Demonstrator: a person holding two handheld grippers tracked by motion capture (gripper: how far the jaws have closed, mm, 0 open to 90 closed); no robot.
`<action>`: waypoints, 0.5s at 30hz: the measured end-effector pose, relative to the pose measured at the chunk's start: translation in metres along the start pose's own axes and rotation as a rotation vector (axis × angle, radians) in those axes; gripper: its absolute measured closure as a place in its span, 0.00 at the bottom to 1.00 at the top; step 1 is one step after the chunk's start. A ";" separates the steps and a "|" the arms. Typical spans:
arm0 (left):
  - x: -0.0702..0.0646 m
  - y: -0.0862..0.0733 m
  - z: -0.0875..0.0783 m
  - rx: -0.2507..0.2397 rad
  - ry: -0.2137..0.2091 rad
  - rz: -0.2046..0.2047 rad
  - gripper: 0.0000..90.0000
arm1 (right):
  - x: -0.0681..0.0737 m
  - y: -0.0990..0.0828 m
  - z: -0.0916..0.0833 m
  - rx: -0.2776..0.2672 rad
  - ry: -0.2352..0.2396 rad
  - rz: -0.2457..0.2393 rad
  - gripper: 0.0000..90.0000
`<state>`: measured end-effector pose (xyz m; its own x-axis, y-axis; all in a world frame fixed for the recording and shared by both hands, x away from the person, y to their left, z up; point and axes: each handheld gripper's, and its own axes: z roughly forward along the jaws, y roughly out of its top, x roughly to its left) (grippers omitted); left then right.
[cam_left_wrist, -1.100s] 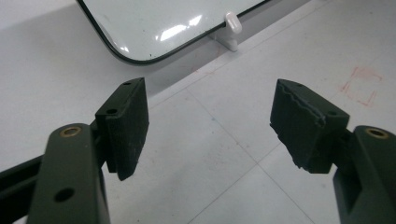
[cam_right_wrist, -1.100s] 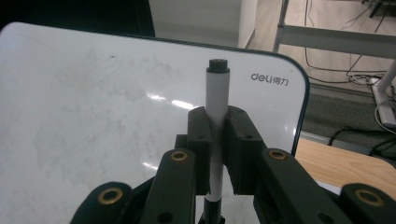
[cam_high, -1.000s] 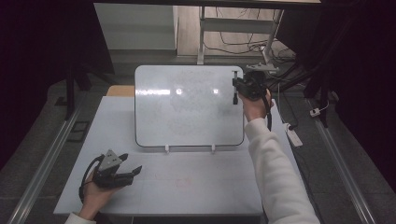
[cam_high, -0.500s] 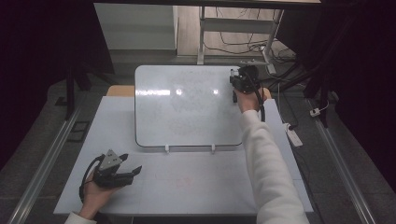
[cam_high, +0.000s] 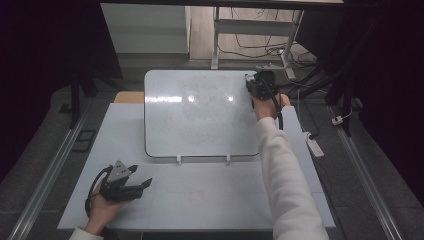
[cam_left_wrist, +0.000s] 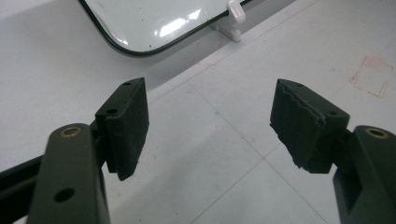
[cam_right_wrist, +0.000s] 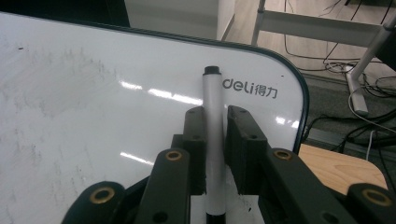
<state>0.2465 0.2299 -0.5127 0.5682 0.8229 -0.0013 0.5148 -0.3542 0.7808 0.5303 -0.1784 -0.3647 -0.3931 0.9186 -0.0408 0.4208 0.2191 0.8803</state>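
Note:
A white marker (cam_right_wrist: 212, 93) with black ends stands between the pads of my right gripper (cam_right_wrist: 215, 112), its tip against the whiteboard (cam_right_wrist: 93, 93) near the printed logo. The jaws have just been opening a little, and the marker still sits tight between them. In the high view my right gripper (cam_high: 252, 85) is at the top right corner of the whiteboard (cam_high: 200, 115). My left gripper (cam_high: 142, 182) rests in a hand at the table's front left. Its jaws are wide apart with nothing between them, and my left gripper (cam_left_wrist: 210, 121) hangs over bare table.
The whiteboard leans on two white clip stands (cam_high: 179, 159). A faint red square (cam_left_wrist: 371, 74) is drawn on the white table (cam_high: 300, 200). A wooden board (cam_right_wrist: 336, 168) pokes out behind the whiteboard. A power strip (cam_high: 314, 145) and cables lie on the floor to the right.
My right hand has moved a little left and up onto the whiteboard's top right corner with the marker. The left hand has stayed put.

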 end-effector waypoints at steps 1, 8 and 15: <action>0.000 0.000 0.000 0.001 0.000 0.000 0.32 | 0.000 0.000 0.000 0.000 -0.001 -0.003 0.85; 0.000 0.000 0.000 -0.001 0.000 -0.002 0.32 | 0.002 0.001 -0.003 -0.018 -0.014 -0.027 0.72; 0.001 0.000 0.000 -0.004 -0.004 -0.007 0.32 | 0.002 -0.004 -0.017 -0.050 0.041 -0.052 0.58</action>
<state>0.2465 0.2308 -0.5127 0.5669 0.8237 -0.0090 0.5160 -0.3465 0.7834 0.5137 -0.1828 -0.3600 -0.4470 0.8919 -0.0681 0.3584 0.2483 0.8999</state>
